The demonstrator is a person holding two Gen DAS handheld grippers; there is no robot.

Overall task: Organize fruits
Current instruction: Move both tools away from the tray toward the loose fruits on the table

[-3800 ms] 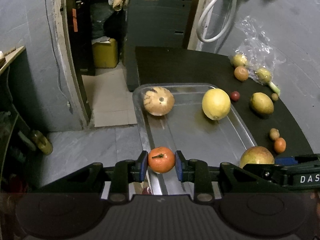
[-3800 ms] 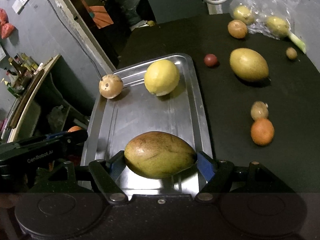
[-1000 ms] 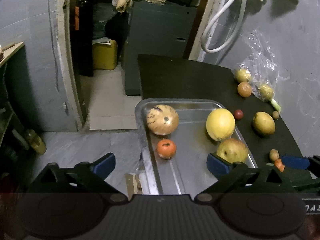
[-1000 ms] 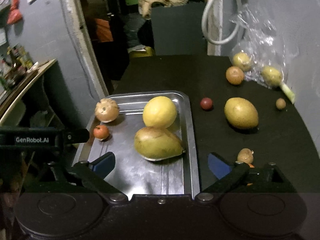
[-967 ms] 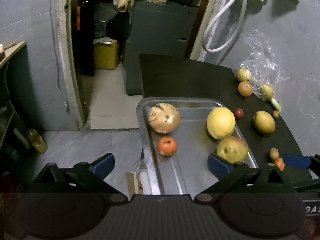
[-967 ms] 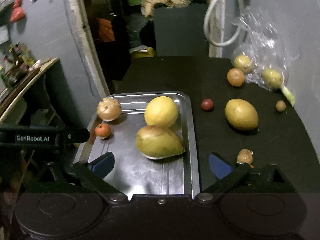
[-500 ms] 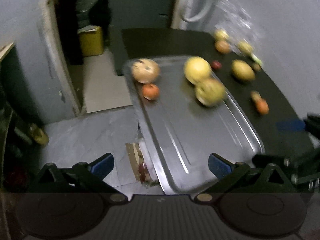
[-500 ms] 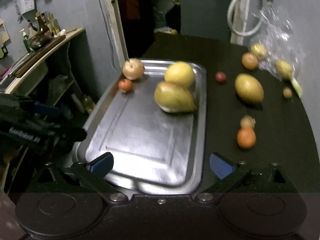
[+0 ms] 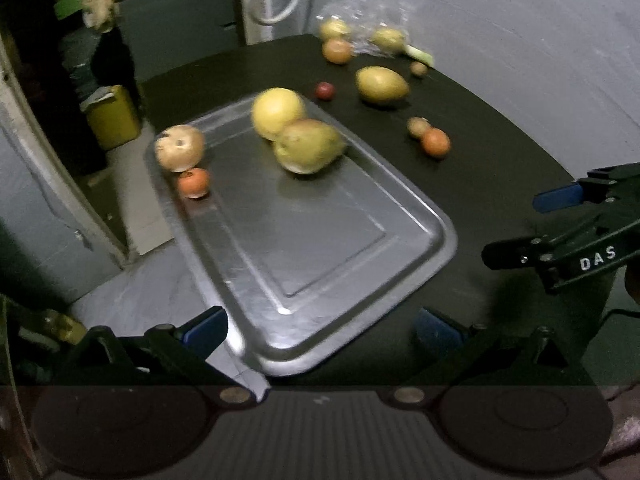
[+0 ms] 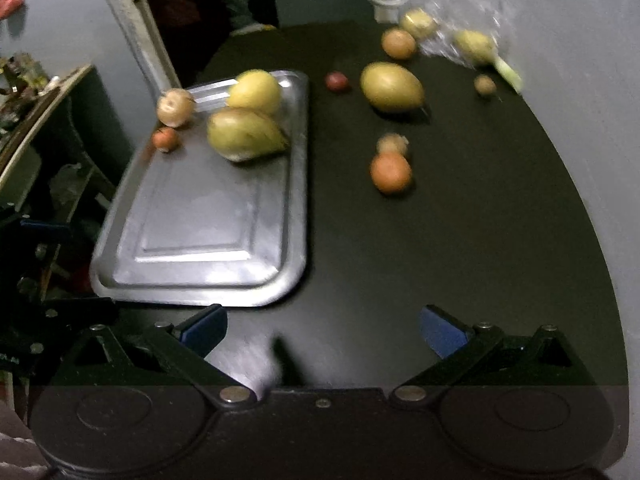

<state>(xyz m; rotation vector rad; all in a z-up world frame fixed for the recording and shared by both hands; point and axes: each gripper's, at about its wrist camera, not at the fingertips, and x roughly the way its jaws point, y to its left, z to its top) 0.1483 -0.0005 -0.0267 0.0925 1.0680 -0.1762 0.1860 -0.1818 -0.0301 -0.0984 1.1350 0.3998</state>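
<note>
A steel tray (image 9: pixel 320 272) (image 10: pixel 200 236) lies on the black table and holds a mango (image 9: pixel 310 145) (image 10: pixel 244 134), a yellow round fruit (image 9: pixel 278 112) (image 10: pixel 256 92), a brown spotted fruit (image 9: pixel 180 148) (image 10: pixel 174 106) and a small orange (image 9: pixel 193 183) (image 10: pixel 165 139). On the table beside it lie another orange (image 9: pixel 435 142) (image 10: pixel 390 172), a second mango (image 9: pixel 382 85) (image 10: pixel 392 87) and a small red fruit (image 9: pixel 325 90) (image 10: pixel 337 81). My left gripper (image 9: pixel 322 326) is open over the tray's near end. My right gripper (image 10: pixel 324 330) is open above bare table near the front edge.
A clear plastic bag (image 10: pixel 460 8) with more fruits lies at the table's far right by the wall. A small brown fruit (image 10: pixel 392 144) touches the loose orange. A yellow can (image 9: pixel 114 118) stands on the floor left of the table. Shelves (image 10: pixel 36 92) stand at left.
Both grippers, which let go of the small orange and the mango onto the tray, have pulled back toward the near end of the table and stay open.
</note>
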